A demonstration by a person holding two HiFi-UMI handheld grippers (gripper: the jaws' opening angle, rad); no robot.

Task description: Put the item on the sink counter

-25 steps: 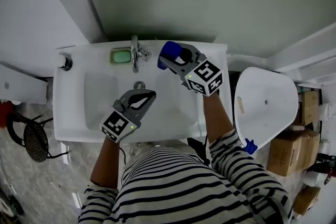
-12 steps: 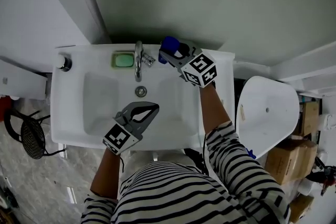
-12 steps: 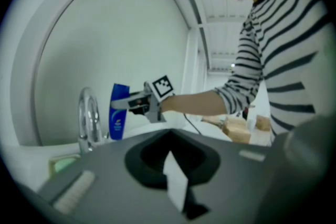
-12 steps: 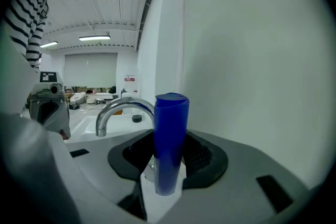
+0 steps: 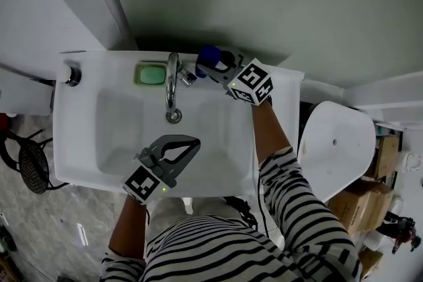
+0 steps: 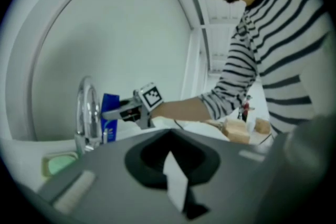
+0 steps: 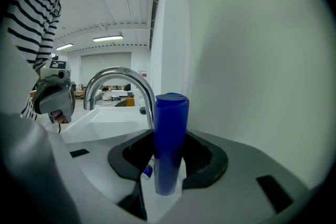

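Right gripper view gives us the nearest thing: the blue bottle (image 7: pixel 170 139) stands upright between the jaws of our right claw (image 7: pixel 164 186), which grip its lower part at a middling width. Under the claw lies the back ledge of the sink table (image 5: pixel 285 92). Just past the claw's tip, to its left, the tap (image 7: pixel 118 78) arches over the basin, and a bare wall runs along the claw's right. Beyond the tap from this claw sits a green soap bar (image 5: pixel 151 74). Well apart, over the basin's front, we hold our left claw (image 5: pixel 192 142) with its jaws pressed together on nothing.

We judge the task nearly done. The bottle is carried to its place beside the tap, but we cannot tell whether its base touches the table. Lowering it fully, opening the jaws and drawing the claw away are left.

We count one bottle, one tap, one soap bar and two claws.
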